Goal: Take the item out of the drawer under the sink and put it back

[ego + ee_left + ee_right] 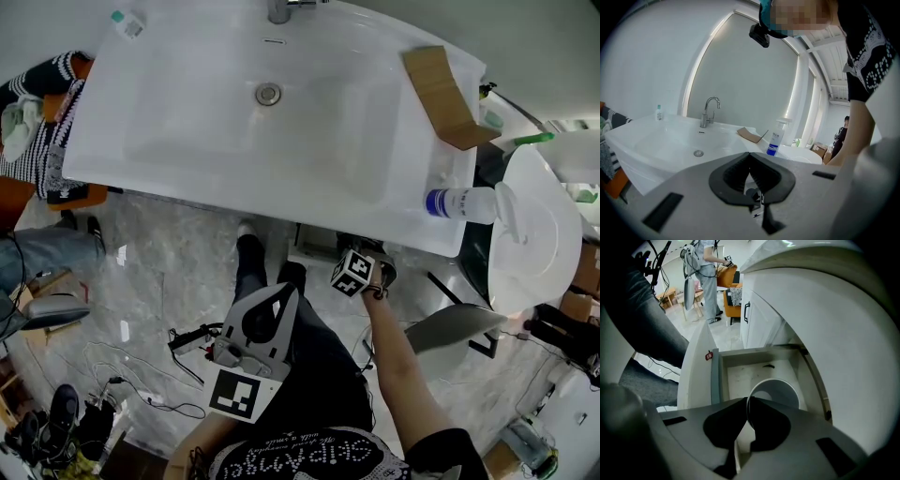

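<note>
Two pads of my right gripper (747,401) pinch the rim of the white cup (776,391), the left pad outside its wall and the right pad inside. The cup stands upright in the open drawer (740,373), mouth up toward me (long axis vertical), nearer the cabinet side than the front panel. My left gripper (750,159), pressed together and empty, faces the sink (651,138).

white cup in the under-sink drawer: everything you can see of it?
Round white cup, plain, smooth and plastic-looking, with a thin rim; it looks empty. Its mouth faces up. It is inside the open drawer under the sink. The right gripper is shut on its left rim, one jaw inside and one outside.
</note>
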Demonstrator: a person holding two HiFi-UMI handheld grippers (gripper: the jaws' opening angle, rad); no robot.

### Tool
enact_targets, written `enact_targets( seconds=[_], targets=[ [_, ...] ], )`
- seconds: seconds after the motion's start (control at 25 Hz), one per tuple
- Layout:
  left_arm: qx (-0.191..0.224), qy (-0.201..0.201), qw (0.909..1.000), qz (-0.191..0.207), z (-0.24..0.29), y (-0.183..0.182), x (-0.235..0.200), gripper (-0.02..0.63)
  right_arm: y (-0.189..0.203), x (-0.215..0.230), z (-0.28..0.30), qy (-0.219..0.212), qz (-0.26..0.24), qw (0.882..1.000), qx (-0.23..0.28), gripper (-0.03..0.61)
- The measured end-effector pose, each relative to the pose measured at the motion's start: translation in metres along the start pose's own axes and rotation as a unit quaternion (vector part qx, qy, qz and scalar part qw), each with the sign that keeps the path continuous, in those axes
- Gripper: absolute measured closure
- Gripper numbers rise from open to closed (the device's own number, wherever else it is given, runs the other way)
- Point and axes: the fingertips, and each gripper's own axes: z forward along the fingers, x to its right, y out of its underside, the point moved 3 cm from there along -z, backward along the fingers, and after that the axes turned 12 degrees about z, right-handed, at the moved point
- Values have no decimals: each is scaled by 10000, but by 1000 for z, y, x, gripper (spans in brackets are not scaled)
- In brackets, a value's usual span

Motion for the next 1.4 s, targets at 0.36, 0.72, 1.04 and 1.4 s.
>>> enact_targets(
  seconds=[0.36, 0.72, 1.04, 1.4],
  targets=[
    [162, 86, 9998, 62, -3, -8, 4, 611, -11, -7, -23, 121, 91, 9993, 333, 554],
    [345, 170, 9991, 149, -9, -15, 9, 611, -10, -11, -52, 369, 423, 9963, 657, 554],
    [544, 182, 9982, 179, -15, -26, 10, 611, -12, -18, -90, 625, 1044, 9864, 1105, 554],
    [743, 266, 9962, 354, -18, -39, 16, 611, -18, -30, -137, 802, 1390, 9747, 1553, 554]
  ],
)
